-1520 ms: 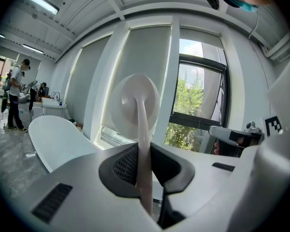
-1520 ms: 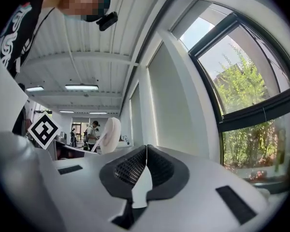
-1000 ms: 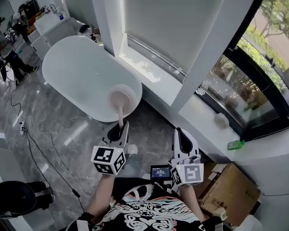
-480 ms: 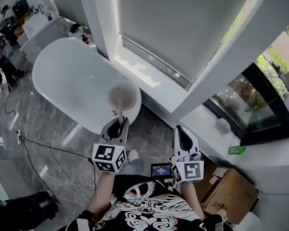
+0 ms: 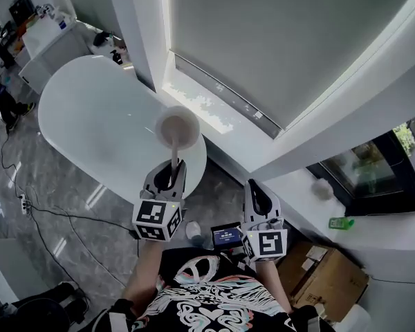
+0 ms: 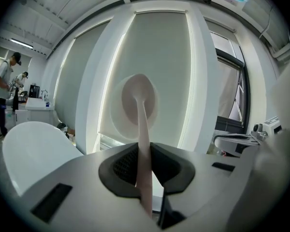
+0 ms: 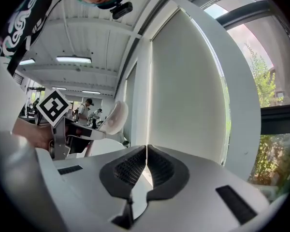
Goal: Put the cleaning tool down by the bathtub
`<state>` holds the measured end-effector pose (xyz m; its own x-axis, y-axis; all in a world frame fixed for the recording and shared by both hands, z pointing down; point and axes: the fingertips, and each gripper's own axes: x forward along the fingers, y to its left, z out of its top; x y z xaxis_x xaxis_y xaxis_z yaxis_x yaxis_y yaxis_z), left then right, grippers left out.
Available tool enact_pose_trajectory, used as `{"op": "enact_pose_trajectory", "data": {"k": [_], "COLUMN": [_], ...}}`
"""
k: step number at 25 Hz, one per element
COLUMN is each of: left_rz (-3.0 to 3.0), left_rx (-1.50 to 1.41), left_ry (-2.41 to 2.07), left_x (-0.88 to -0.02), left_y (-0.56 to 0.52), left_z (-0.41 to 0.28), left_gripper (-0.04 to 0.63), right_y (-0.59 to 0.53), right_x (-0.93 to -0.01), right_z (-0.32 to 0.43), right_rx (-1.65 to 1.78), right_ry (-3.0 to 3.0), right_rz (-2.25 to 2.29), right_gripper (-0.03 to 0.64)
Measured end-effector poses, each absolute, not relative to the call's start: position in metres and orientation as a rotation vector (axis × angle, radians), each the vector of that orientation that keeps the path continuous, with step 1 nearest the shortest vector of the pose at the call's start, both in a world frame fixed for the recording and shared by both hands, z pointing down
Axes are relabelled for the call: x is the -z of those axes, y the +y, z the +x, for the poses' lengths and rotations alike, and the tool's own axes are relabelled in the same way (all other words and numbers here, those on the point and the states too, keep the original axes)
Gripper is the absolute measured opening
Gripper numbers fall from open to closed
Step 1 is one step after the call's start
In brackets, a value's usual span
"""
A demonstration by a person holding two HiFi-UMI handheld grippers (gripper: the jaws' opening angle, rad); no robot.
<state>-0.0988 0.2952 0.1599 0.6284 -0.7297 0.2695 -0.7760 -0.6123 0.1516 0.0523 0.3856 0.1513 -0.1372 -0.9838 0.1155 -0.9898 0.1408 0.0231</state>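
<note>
Left gripper (image 6: 144, 175) clamps the cleaning tool (image 6: 139, 100) by its handle; right gripper (image 7: 146, 168) closed, empty

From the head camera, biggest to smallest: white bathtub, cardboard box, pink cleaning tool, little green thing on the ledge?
1. White oval bathtub
2. Brown cardboard box
3. Pink round-headed cleaning tool, held nearer the camera, so it looks enlarged
4. Small green object
</note>
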Motion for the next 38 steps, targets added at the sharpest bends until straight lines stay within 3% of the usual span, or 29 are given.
{"op": "enact_pose_trajectory", "data": {"k": [22, 38], "left_rz": [2.456, 2.334], "left_rx": [-0.253, -0.335], "left_ry": [-1.369, -1.420], "left_x": [-0.178, -0.232], "left_y": [0.087, -0.030], "left_z": [-0.065, -0.028], "left_gripper": [0.057, 0.057], "right_y": [0.125, -0.010], "right_x": [-0.162, -0.229], "right_z": [0.078, 0.118], "right_rx": [-0.094, -0.256], "right_ry": [-2.541, -2.561], "right_rz": [1.782, 1.677], "right_gripper": [0.026, 0.026]}}
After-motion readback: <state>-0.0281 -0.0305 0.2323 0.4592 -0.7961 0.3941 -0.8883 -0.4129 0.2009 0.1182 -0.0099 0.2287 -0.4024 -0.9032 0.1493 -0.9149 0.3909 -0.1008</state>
